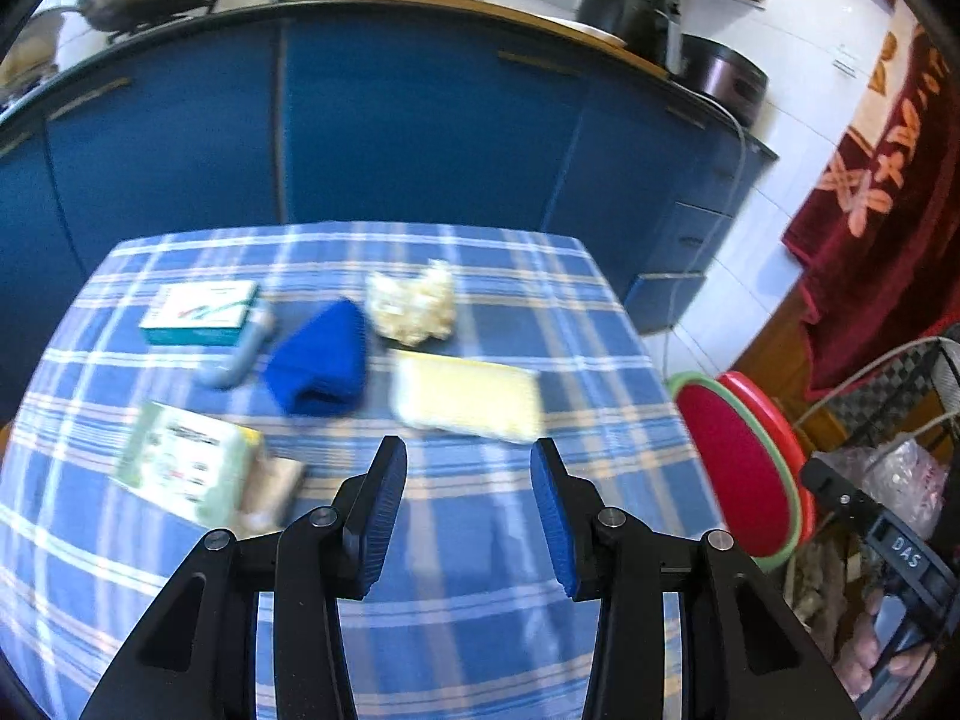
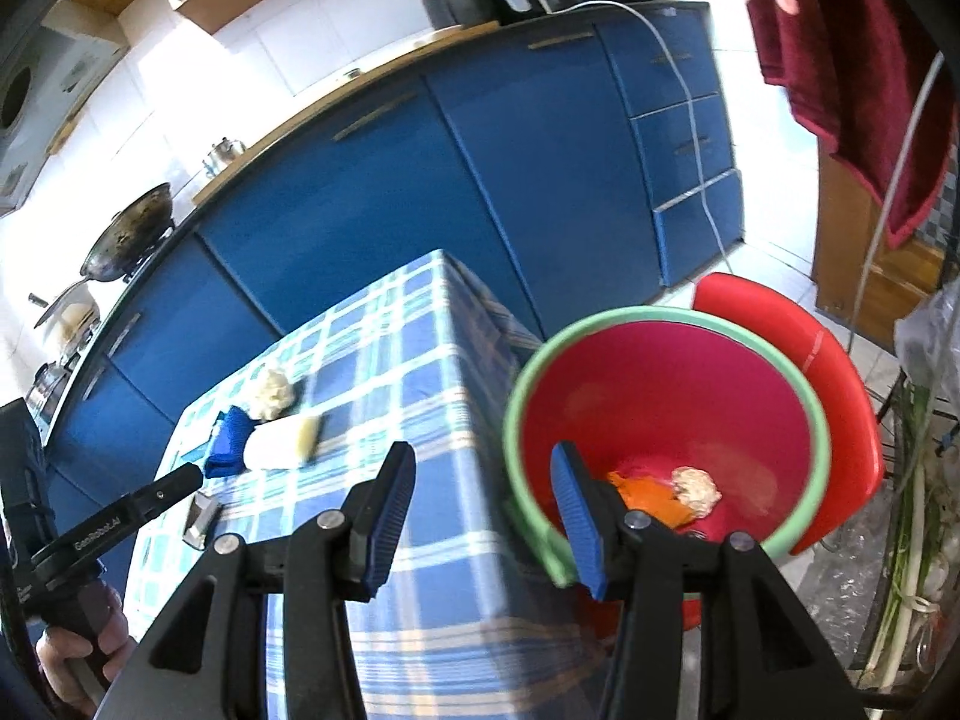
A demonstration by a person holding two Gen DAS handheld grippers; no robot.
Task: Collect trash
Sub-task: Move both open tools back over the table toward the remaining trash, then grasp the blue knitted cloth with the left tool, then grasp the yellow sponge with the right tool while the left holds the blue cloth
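I'm holding the left gripper (image 1: 468, 468) spread wide and empty over the checked tablecloth (image 1: 456, 630), facing a crumpled paper wad (image 1: 414, 303), a yellow sponge (image 1: 468, 393) and a blue cloth (image 1: 321, 360) — all lying close together. My right gripper (image 2: 483, 480) is hanging parted, gripping nothing, beside the table edge — above the red bin (image 2: 666, 420), where an orange scrap (image 2: 645, 495) and a paper ball (image 2: 696, 489) are sitting.
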